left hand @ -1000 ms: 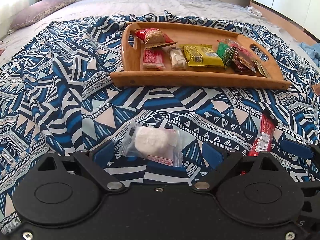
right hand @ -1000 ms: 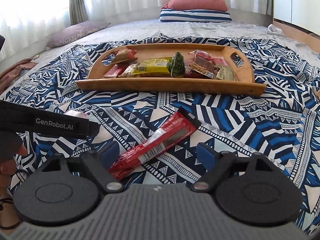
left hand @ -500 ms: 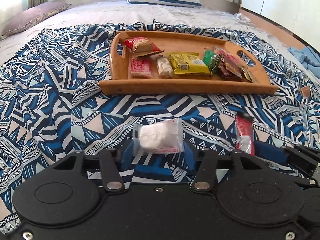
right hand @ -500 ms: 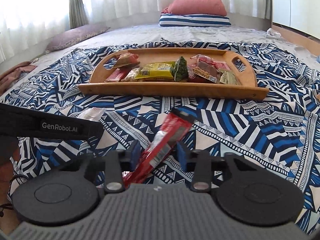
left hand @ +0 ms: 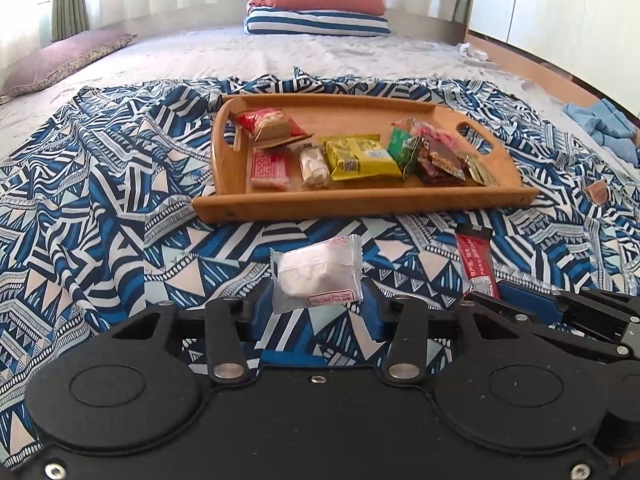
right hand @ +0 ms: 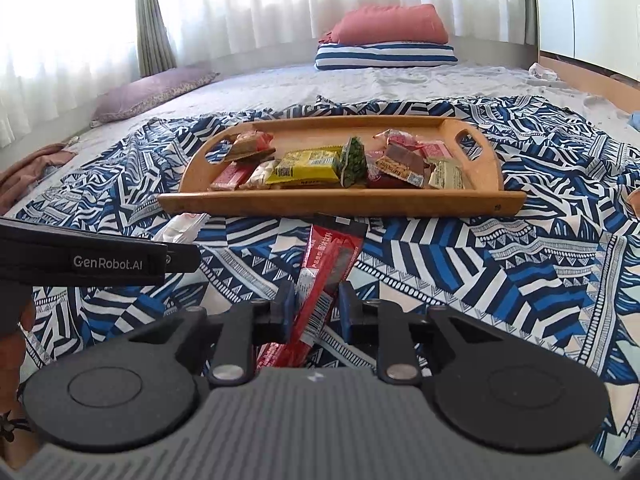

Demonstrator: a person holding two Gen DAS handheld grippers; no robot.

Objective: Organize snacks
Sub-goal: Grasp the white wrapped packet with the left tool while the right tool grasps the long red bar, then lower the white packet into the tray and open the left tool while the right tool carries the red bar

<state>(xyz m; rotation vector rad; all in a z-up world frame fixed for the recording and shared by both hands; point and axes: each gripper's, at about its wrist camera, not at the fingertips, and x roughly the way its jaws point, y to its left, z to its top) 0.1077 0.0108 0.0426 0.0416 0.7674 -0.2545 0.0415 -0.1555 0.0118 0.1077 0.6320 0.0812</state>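
My left gripper [left hand: 316,308] is shut on a clear packet with a white snack [left hand: 318,274] and holds it above the blue patterned cloth. My right gripper [right hand: 316,308] is shut on a long red snack bar [right hand: 326,276], lifted and pointing toward the tray. The wooden tray [left hand: 360,202] lies ahead on the cloth with several snack packets in it, among them a yellow packet [left hand: 362,158]. The tray also shows in the right wrist view [right hand: 340,202]. The red bar [left hand: 476,264] and the right gripper [left hand: 516,300] show at the right of the left wrist view. The white packet's end [right hand: 180,228] shows beside the left gripper body in the right wrist view.
The blue patterned cloth [left hand: 100,208] covers a grey bed. Pillows [left hand: 320,12] lie at the far end and a purple cushion [left hand: 64,62] at far left. A blue garment [left hand: 604,128] lies at the right edge. The left gripper's body [right hand: 84,258] crosses the right view's left side.
Both grippers closed on their snacks: left on the white packet, right on the red bar. Both have lifted them off the cloth and the views have tilted up.
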